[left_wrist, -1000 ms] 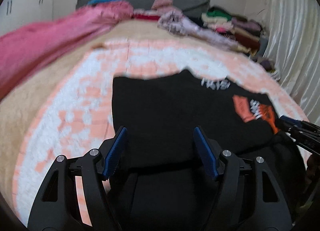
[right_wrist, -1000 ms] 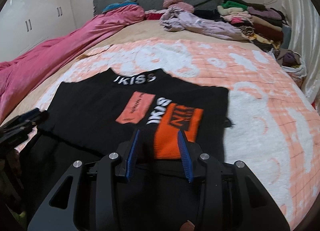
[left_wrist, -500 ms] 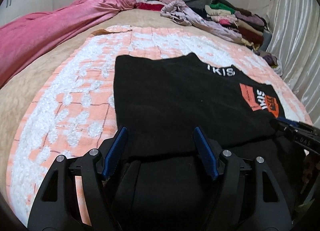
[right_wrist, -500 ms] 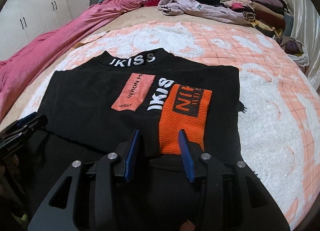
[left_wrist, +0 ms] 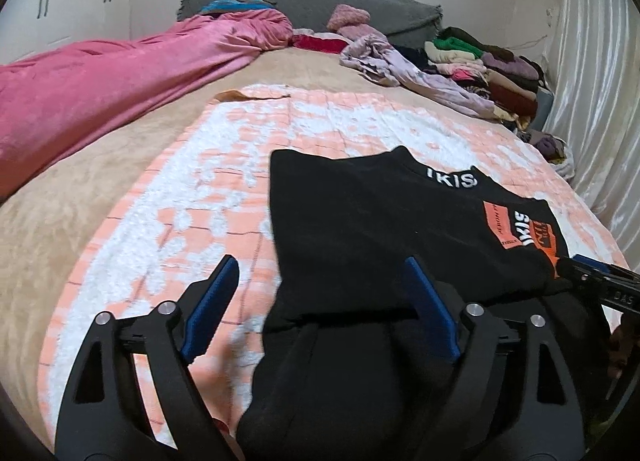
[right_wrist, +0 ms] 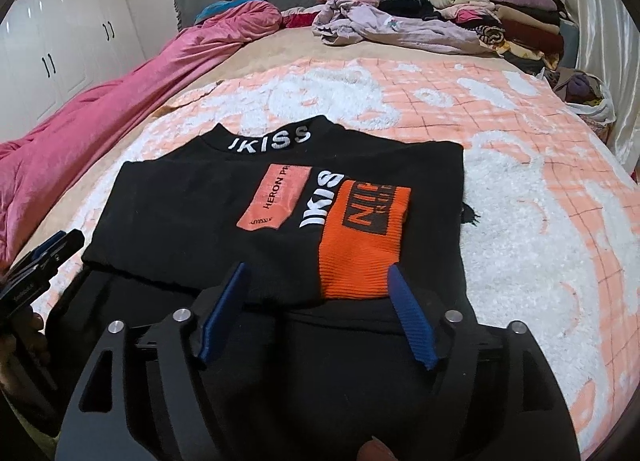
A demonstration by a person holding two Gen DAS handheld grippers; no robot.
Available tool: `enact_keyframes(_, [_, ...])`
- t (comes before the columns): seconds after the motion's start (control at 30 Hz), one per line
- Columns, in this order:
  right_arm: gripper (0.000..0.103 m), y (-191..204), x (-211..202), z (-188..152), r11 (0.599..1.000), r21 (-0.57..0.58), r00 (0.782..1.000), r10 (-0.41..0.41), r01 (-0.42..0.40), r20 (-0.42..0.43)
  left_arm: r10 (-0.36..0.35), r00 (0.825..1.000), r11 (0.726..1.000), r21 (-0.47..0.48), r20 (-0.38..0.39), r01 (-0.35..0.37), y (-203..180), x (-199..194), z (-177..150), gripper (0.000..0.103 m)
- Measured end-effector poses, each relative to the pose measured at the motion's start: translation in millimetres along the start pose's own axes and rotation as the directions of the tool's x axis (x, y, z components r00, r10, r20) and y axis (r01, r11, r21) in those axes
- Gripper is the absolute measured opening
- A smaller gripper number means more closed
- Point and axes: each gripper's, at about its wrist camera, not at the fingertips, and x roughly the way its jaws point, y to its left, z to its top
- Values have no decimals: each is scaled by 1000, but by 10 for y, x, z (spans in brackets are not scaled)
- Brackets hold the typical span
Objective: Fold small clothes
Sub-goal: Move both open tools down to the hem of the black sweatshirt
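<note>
A black sweater [right_wrist: 192, 213] with white "IKISS" lettering and orange patches lies partly folded on the bed; it also shows in the left wrist view [left_wrist: 360, 229]. Its sleeves are folded in and an orange cuff [right_wrist: 360, 237] lies on its front. My left gripper [left_wrist: 320, 285] is open at the sweater's near left edge, with its left finger over the blanket. My right gripper [right_wrist: 316, 285] is open at the near edge, below the orange cuff. Neither holds any cloth. Each gripper shows at the side of the other's view.
The sweater rests on a peach and white fleece blanket [right_wrist: 520, 197]. A pink duvet [left_wrist: 100, 93] runs along the left. A lilac garment [right_wrist: 400, 27] and stacked folded clothes [right_wrist: 512, 17] lie at the far right, by a curtain [left_wrist: 600, 101].
My left gripper has shifted left, so its left finger is now over the blanket. My right gripper's jaws have opened wider. The sweater lies as before.
</note>
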Motion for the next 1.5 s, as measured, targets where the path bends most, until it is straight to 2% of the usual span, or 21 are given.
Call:
enact_keyframes(0.2, [80, 38, -113, 16, 1000, -10, 1000, 3, -2, 29, 10, 1000, 1000, -28, 12, -10, 105, -66, 1, 82])
enact_keyframes(0.43, [88, 83, -226, -2, 1000, -24, 998, 6, -5, 57, 33, 999, 997, -69, 19, -31, 247, -185, -63, 92])
enact_keyframes(0.6, [93, 108, -307, -23, 1000, -26, 997, 8, -6, 73, 58, 998, 995, -82, 16, -56, 303, -248, -113, 93])
enact_keyframes(1.03, [95, 137, -520, -89, 999, -39, 994, 21, -17, 108, 93, 995, 994, -68, 19, -91, 327, -415, -246, 93])
enact_keyframes(1.5, [95, 164, -646, -270, 997, -69, 996, 33, -27, 85, 117, 993, 992, -53, -8, -117, 345, -584, -409, 93])
